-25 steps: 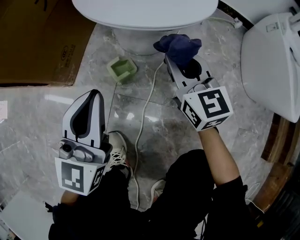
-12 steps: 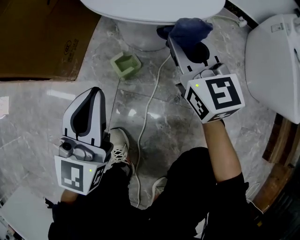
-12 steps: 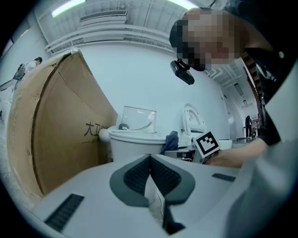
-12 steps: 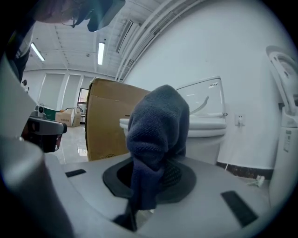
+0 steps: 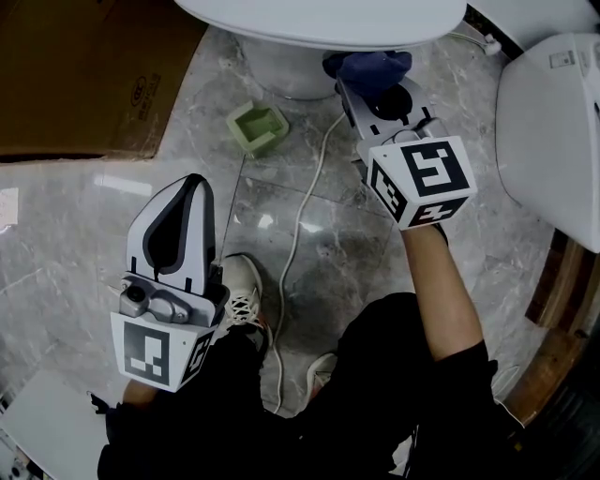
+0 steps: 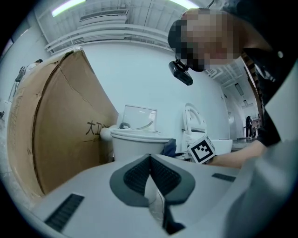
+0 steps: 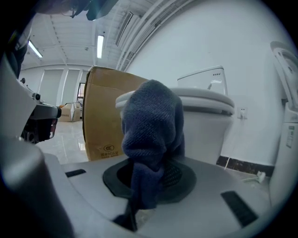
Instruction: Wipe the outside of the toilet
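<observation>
A white toilet [image 5: 319, 23] fills the top of the head view, its pedestal [image 5: 286, 70] resting on the marble floor. My right gripper [image 5: 361, 82] is shut on a dark blue cloth [image 5: 370, 67], and the cloth sits just under the bowl's rim beside the pedestal. The right gripper view shows the blue cloth [image 7: 151, 139] bunched between the jaws, with the toilet bowl [image 7: 205, 125] close behind it. My left gripper [image 5: 178, 211] hangs lower left above the floor, jaws together with nothing in them. Its own view shows the left gripper [image 6: 150, 163] shut and the toilet [image 6: 135, 142] ahead.
A brown cardboard box [image 5: 84, 75] stands at the upper left. A small green holder [image 5: 257, 127] lies on the floor near the pedestal. A white cable [image 5: 295, 234] runs down the floor toward the person's shoes [image 5: 242, 295]. A second white fixture [image 5: 553, 122] stands at the right.
My right gripper has carried the blue cloth up and forward, from out in front of the toilet to just under the bowl's rim. The left gripper has stayed where it was.
</observation>
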### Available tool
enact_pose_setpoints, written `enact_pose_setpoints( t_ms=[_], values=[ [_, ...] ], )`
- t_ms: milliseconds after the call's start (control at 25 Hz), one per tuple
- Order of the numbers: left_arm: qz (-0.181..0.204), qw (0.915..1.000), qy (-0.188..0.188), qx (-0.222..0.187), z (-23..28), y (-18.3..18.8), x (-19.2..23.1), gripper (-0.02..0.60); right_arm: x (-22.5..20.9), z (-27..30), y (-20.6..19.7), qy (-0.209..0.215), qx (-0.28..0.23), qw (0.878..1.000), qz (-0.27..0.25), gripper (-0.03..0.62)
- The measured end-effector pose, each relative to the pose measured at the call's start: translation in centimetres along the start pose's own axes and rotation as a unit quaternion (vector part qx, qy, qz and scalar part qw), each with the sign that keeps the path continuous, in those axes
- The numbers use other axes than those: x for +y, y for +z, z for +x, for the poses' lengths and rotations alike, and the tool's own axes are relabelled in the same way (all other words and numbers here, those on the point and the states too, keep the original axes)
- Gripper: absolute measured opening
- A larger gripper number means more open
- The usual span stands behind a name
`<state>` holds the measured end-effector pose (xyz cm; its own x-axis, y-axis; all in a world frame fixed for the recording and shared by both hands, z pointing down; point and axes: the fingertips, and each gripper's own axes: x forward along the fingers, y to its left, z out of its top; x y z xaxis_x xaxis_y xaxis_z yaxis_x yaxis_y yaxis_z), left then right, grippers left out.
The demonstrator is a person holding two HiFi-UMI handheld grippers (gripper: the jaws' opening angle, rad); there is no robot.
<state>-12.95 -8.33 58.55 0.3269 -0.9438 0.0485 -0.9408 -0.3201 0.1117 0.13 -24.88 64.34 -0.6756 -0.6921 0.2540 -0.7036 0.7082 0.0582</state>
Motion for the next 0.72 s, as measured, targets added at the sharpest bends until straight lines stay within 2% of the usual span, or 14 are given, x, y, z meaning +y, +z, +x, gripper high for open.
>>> enact_pose_setpoints(
  t_ms=[320, 720],
  values=[
    [-0.006, 0.9999, 0.005, 0.008, 0.5, -0.5, 0.9, -0.002, -0.5, 1.9, -3.2, -0.002, 0.026, 1.0, 0.007, 0.064],
    [-0.013, 0.9996, 0.007, 0.022, 1.1, -1.7, 1.8, -0.002, -1.1, 3.6, -7.1, -0.011, 0.055, 0.998, -0.009, 0.063]
  ],
)
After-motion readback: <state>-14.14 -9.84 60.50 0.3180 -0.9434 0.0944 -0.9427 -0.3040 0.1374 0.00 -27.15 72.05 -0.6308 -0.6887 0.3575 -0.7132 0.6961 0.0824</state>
